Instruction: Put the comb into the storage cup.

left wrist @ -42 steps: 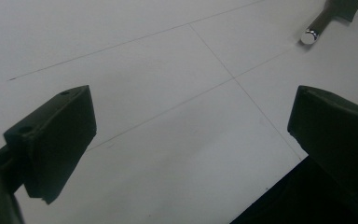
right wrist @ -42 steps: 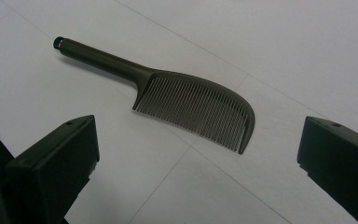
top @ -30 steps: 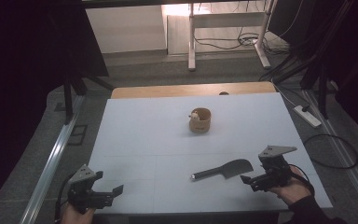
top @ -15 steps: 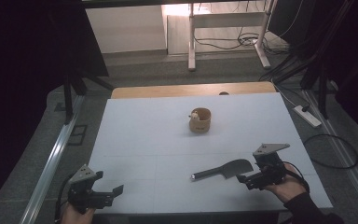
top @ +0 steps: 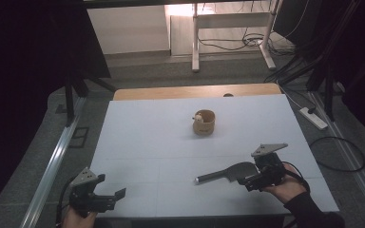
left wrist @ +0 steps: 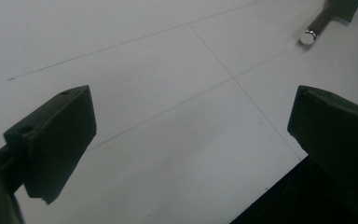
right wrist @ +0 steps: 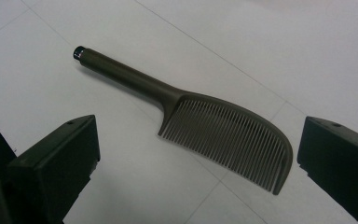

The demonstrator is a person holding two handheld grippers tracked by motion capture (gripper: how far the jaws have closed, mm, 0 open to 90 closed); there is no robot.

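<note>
The work in hand looks like picking up the dark comb (right wrist: 214,126), and by my reading it has barely begun: the comb lies flat on the white table (top: 147,142), toward the near right, with nothing gripping it. In the right gripper view its long round handle points away to the upper left and the curved, toothed head sits between the two black jaws, which stand wide apart on either side with no contact on the plastic. In the high view the right gripper (top: 254,178) sits low at the near right edge of the table, just beside the comb's head, held by a hand whose dark sleeve enters from the bottom. The left gripper (top: 109,197) rests at the near left corner, well apart from the comb, its jaws also spread wide over bare tabletop; the metal-capped end of the comb's handle shows far off in the upper right of its view. A small round wooden cup (top: 203,122) stands toward the far middle of the table, apart from both grippers. Closing on the comb, lifting and placing all appear to remain.
</note>
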